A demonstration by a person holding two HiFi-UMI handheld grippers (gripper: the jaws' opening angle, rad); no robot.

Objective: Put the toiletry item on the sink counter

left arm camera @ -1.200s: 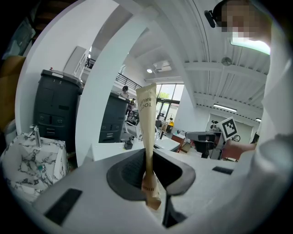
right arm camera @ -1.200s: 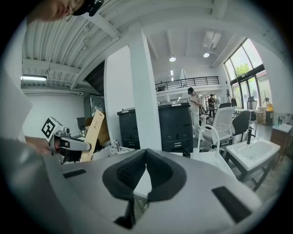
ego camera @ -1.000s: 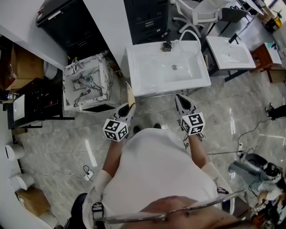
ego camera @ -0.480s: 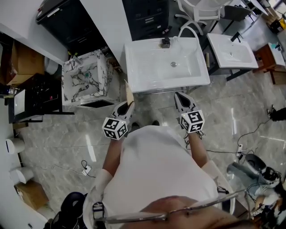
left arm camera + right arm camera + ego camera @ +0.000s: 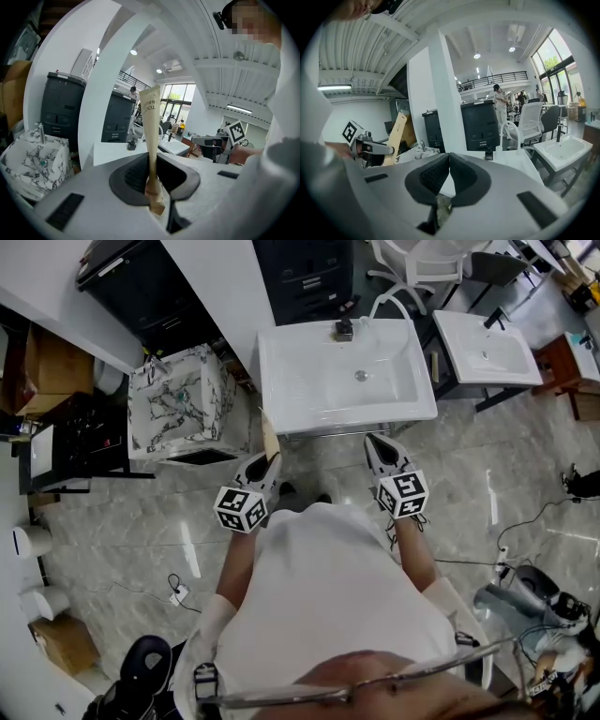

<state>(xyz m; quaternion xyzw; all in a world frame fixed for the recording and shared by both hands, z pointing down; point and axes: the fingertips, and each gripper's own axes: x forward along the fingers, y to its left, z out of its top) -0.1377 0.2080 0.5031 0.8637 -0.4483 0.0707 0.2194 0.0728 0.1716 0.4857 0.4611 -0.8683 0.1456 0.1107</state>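
Observation:
The toiletry item is a flat tan toothbrush package. It stands upright in my left gripper, which is shut on its lower end. In the left gripper view the package rises from between the pads of the left gripper. The white sink counter lies just beyond both grippers, with a black faucet at its back. My right gripper hovers before the counter's front edge. In the right gripper view the right gripper is shut with nothing in it, and the package shows at the left.
A marble-patterned sink stands left of the counter. A second white sink is to the right, and a white chair stands behind. A black cabinet and cardboard boxes sit at the far left. Cables lie on the tiled floor.
The head view has slid slightly, so the counter sits a little higher and further left. A dark round object has come in at the bottom left. Both grippers keep their hold and spacing.

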